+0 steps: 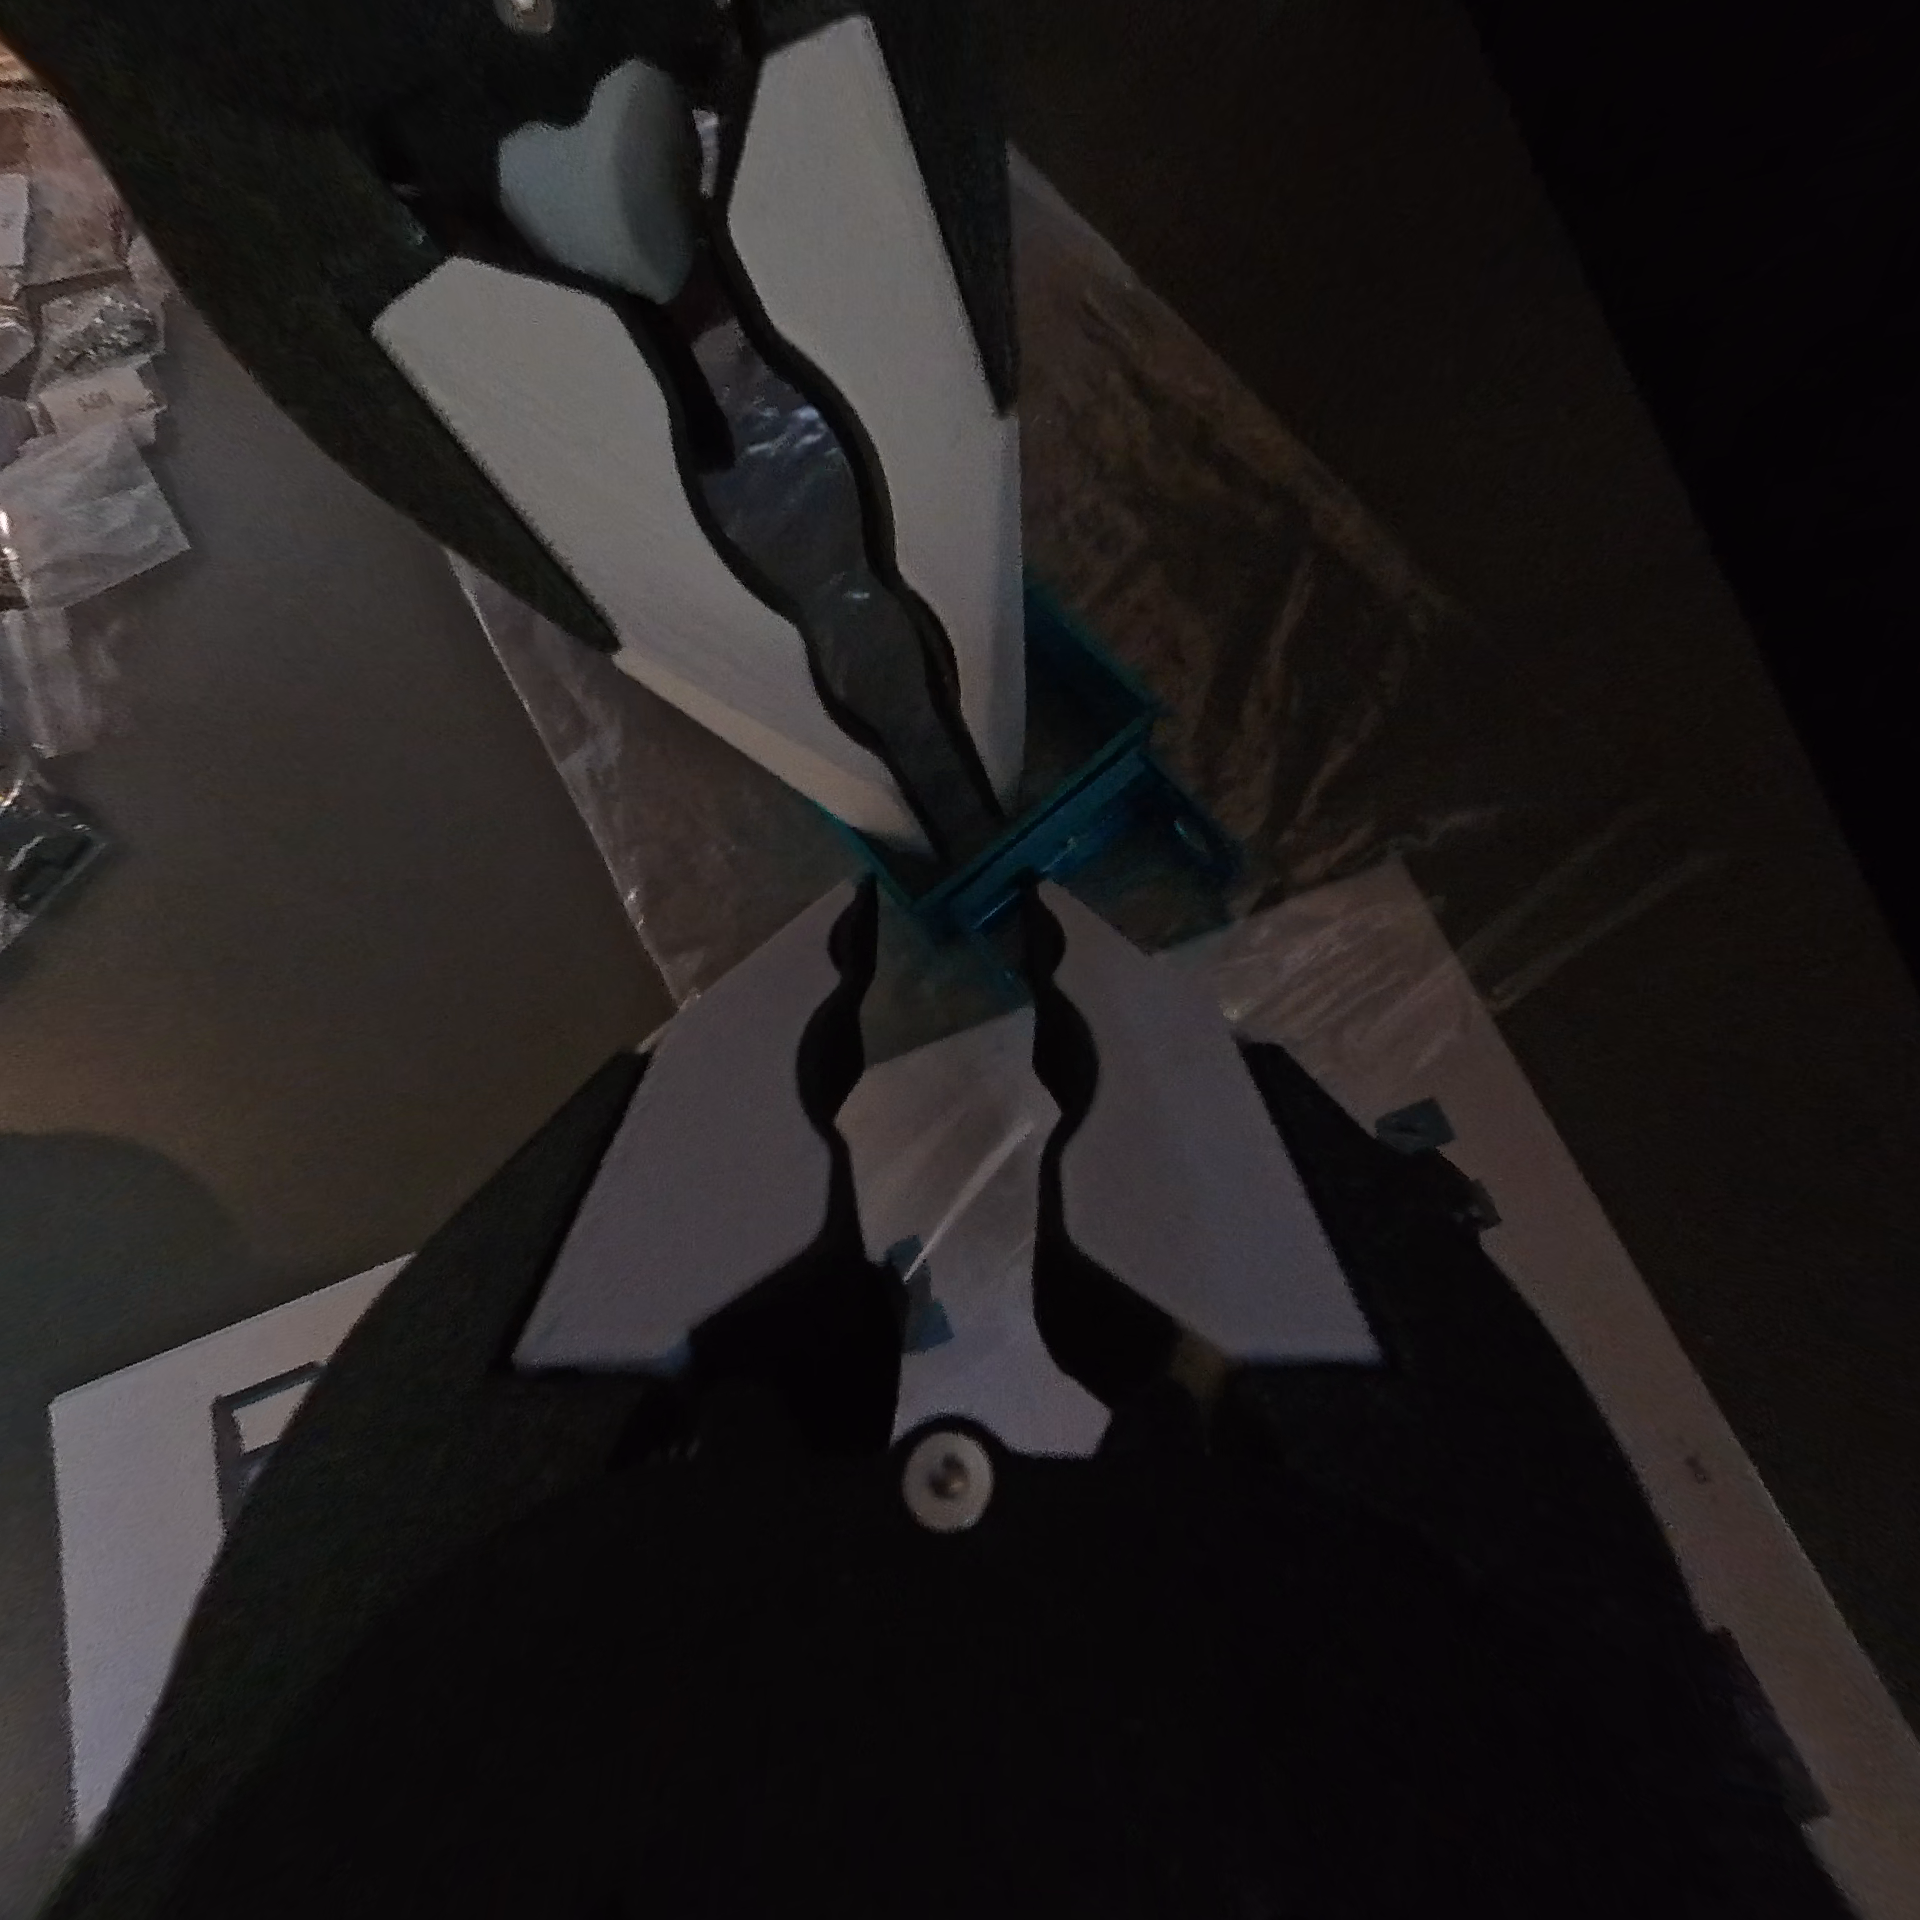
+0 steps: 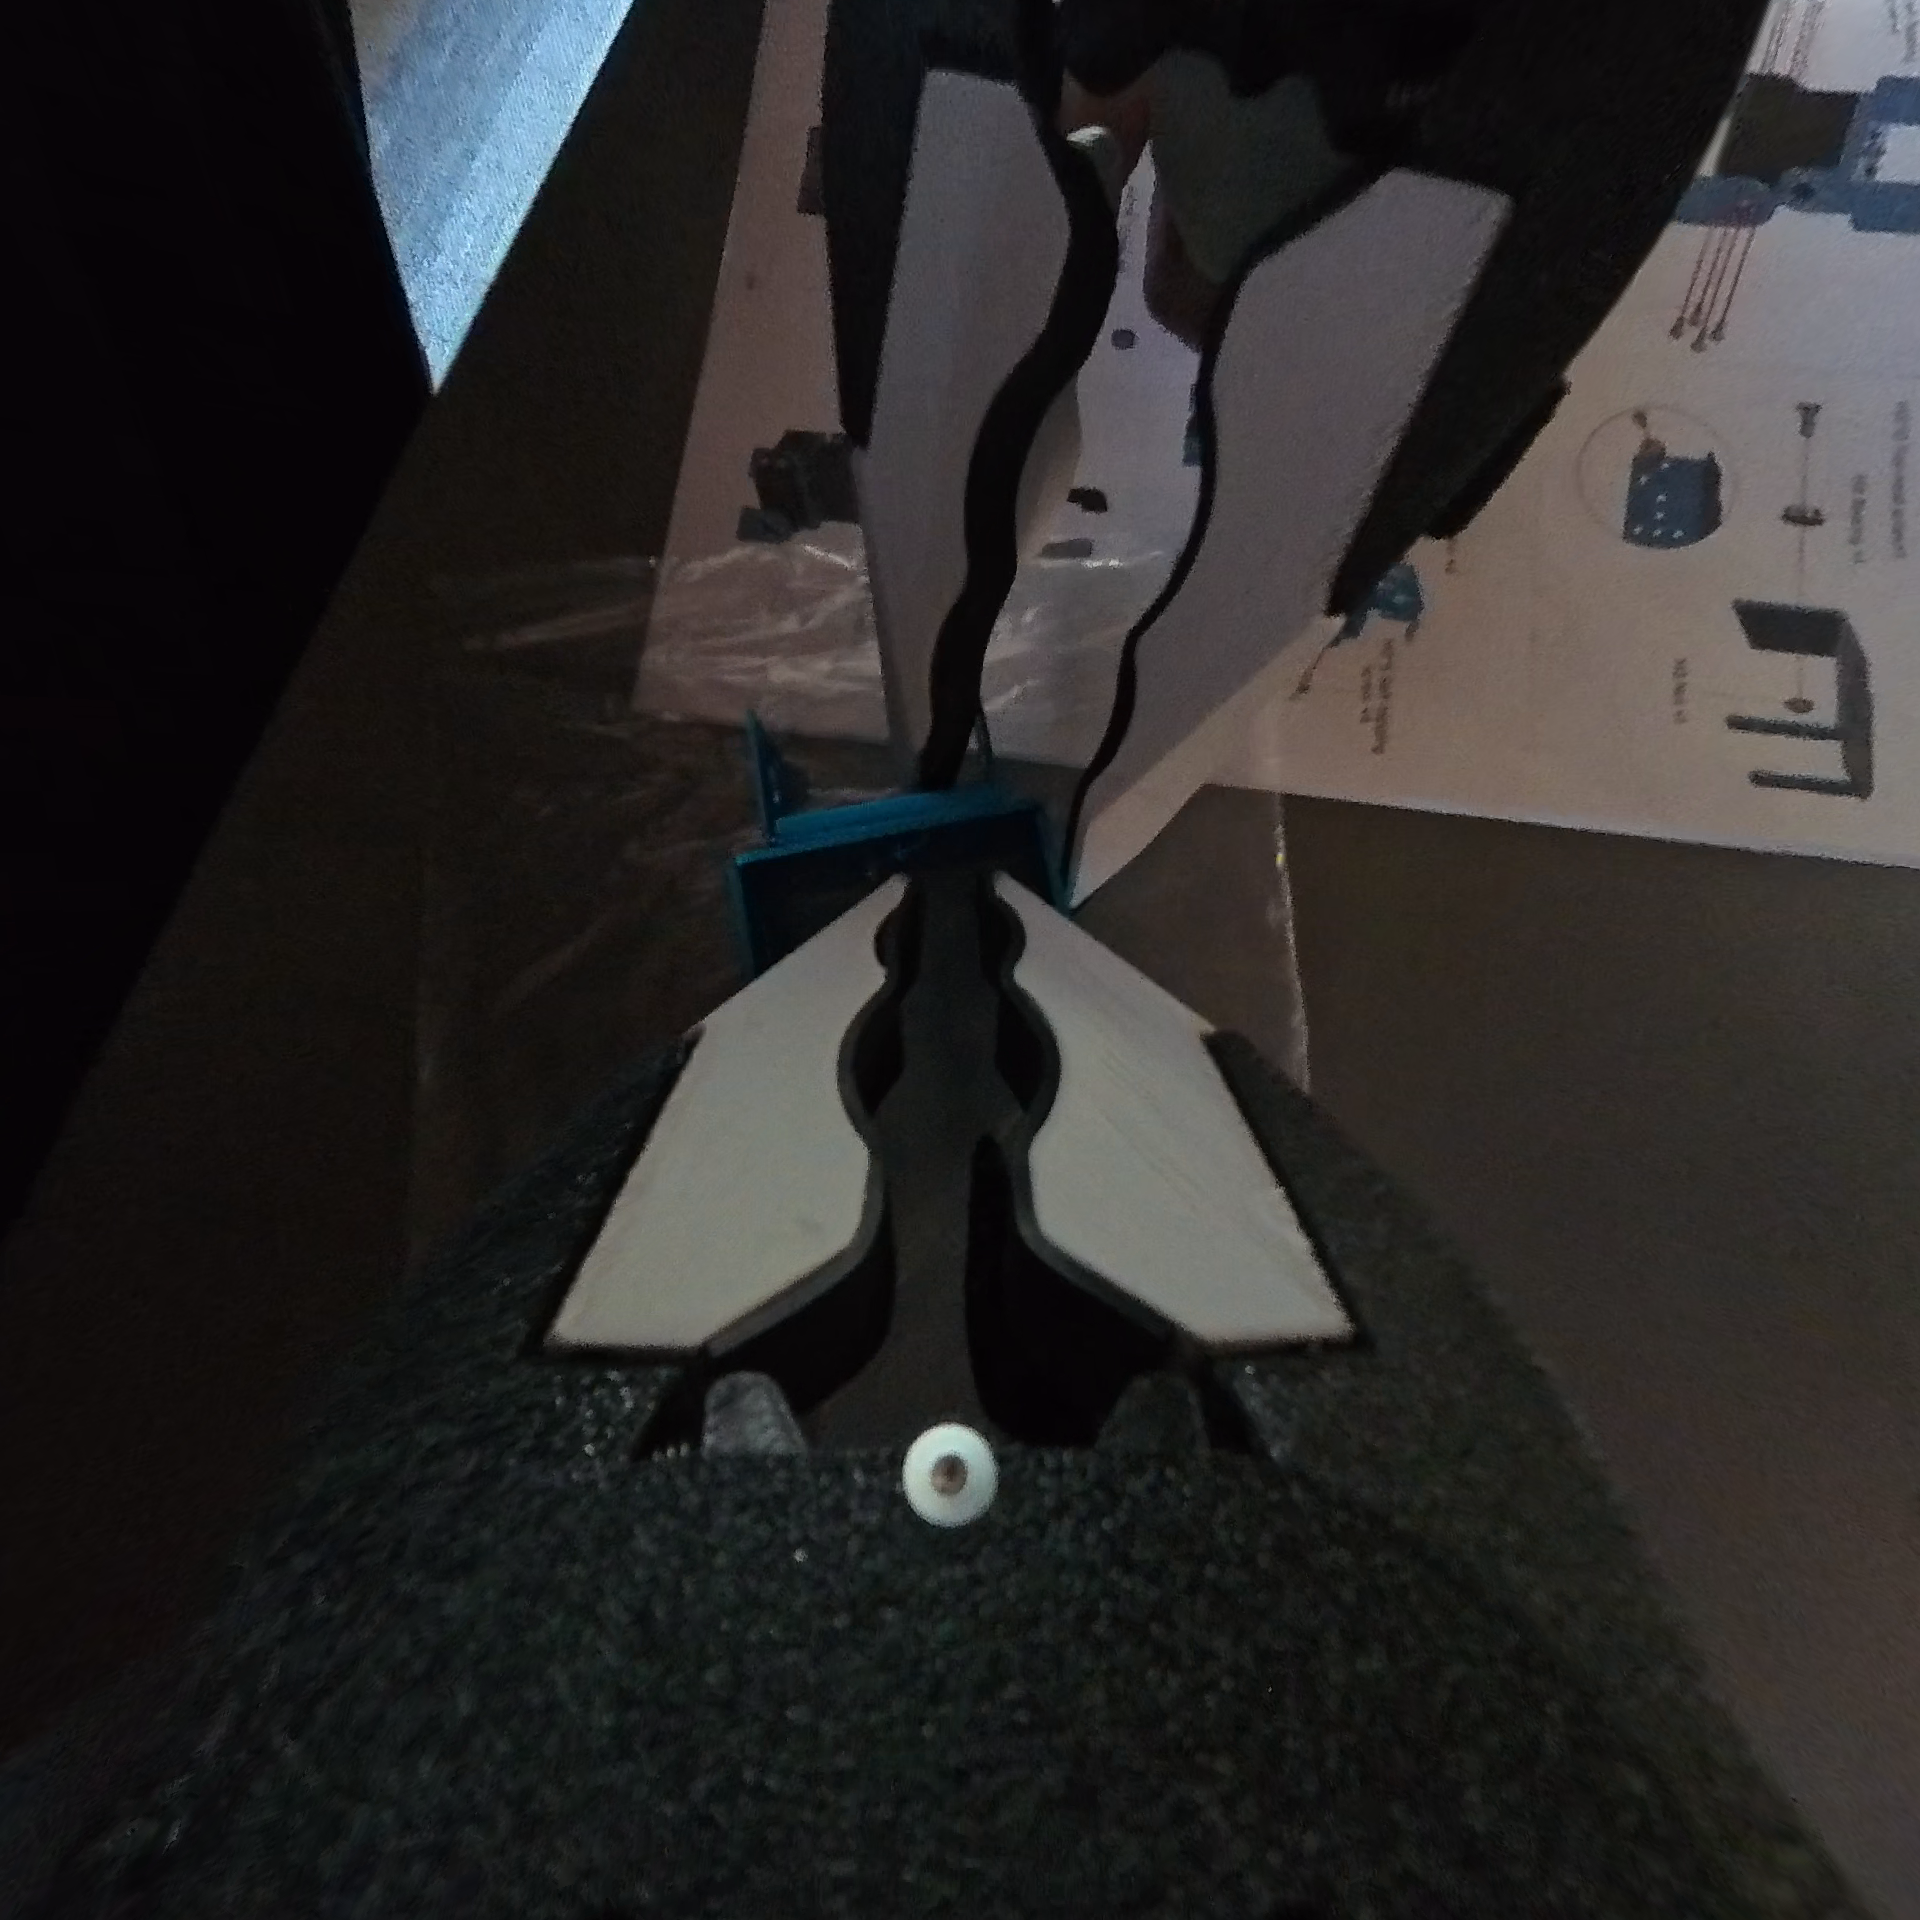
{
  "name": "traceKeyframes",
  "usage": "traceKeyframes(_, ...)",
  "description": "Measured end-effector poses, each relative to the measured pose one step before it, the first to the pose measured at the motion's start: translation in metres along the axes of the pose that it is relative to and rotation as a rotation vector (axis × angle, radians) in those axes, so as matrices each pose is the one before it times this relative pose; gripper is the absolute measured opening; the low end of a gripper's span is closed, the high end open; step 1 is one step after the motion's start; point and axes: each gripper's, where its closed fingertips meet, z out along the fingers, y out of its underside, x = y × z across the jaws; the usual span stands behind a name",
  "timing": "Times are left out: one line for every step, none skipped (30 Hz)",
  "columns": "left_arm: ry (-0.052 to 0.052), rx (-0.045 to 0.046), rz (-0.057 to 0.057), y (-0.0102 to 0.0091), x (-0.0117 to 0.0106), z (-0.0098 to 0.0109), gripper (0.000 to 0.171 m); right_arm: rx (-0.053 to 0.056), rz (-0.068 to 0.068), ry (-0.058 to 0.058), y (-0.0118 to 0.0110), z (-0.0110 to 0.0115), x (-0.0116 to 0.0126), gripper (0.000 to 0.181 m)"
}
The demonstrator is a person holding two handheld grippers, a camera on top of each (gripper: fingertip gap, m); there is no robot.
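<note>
A small blue metal bracket (image 1: 1049,831) sits between the two grippers, just above a dark table. My left gripper (image 1: 951,883) comes in from below in the left wrist view. Its white fingers are narrowed around the near end of the bracket. My right gripper (image 2: 951,878) is nearly closed, with its tips pinching the edge of the bracket (image 2: 883,831). In the left wrist view the right gripper (image 1: 966,831) reaches in from the top and meets the bracket opposite my left one. In the right wrist view the left gripper (image 2: 1003,800) reaches in from the top. The scene is dim.
A clear plastic bag (image 1: 1299,582) lies under the bracket. A white instruction sheet (image 2: 1558,520) is spread over the dark table (image 2: 1558,1143), and its corner also shows in the left wrist view (image 1: 135,1507). Several small parts bags (image 1: 83,468) lie at the left. The table edge and pale floor (image 2: 468,156) are at the far left. Less than 4 cm separates the two grippers' tips.
</note>
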Motion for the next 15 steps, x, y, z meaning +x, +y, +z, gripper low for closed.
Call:
traceKeyframes(-0.0023,-0.00553,0.0028,0.00063,-0.0004,-0.00086,0.027,-0.0003,-0.0082,0.0052,-0.00166,0.00084,0.00069,0.009)
traceKeyframes(-0.0001,-0.00369,0.0009,0.00035,-0.00019,-0.0011,0.027,-0.0058,-0.0103,0.0045,-0.00114,0.00107,0.0006,0.009)
traceKeyframes(0.0007,-0.00223,-0.0015,0.00053,-0.0003,-0.00073,0.027,-0.0075,-0.0137,0.0093,-0.00099,0.00112,0.00121,0.008)
traceKeyframes(0.0015,-0.00156,-0.0022,0.00055,-0.00021,-0.00035,0.027,-0.0087,-0.014,0.0036,-0.00067,0.00153,0.00053,0.007)
traceKeyframes(0.0031,-0.0017,-0.0031,0.00071,-0.00003,-0.00019,0.027,-0.0147,-0.0078,-0.006,0.00045,0.00215,-0.00059,0.007)
traceKeyframes(0.0038,-0.00103,-0.0024,0.00057,0.00023,-0.00014,0.027,-0.0137,-0.0029,-0.0133,0.00072,0.0017,-0.00136,0.007)
traceKeyframes(0.0017,-0.00036,-0.0003,0.00027,0.00004,-0.00036,0.027,-0.0045,0.0014,-0.0028,0.00005,0.00002,0.00037,0.007)
traceKeyframes(-0.0027,-0.00236,0.0015,0.00029,-0.00027,-0.00016,0.026,-0.0145,-0.0032,-0.0013,0.00224,0.0002,0.0,0.008)
traceKeyframes(-0.0037,-0.00288,0.0034,0.00014,-0.00017,0.0001,0.026,-0.0161,-0.0048,0.0006,0.00305,0.00049,-0.00031,0.008)
traceKeyframes(-0.0037,-0.00191,0.0047,-0.00004,-0.00004,0.00017,0.026,0.0014,0.0005,0.0023,0.00018,0.00006,-0.0001,0.008)
traceKeyframes(-0.0013,-0.00074,0.0021,-0.00001,0.00015,0.00012,0.026,0.0008,0.0048,-0.0031,0.00003,0.00045,-0.00038,0.008)
traceKeyframes(0.0009,0.00034,-0.0009,-0.00025,0.00011,0.00025,0.026,0.003,0.0071,-0.0071,-0.0005,0.00039,-0.0003,0.007)
traceKeyframes(0.0009,0.00069,-0.0019,-0.0001,-0.00002,0.00011,0.026,-0.0006,0.0059,-0.0096,0.00022,-0.00004,-0.00015,0.007)
traceKeyframes(0.0004,0.00103,-0.0011,-0.00005,-0.00003,0.00001,0.026,0.0009,0.007,-0.0112,0.00059,-0.00015,-0.00031,0.006)
traceKeyframes(0.0003,0.00097,-0.0011,0.00003,-0.00003,0.00007,0.026,0.0054,0.0096,-0.0118,0.00016,-0.00003,-0.00014,0.006)
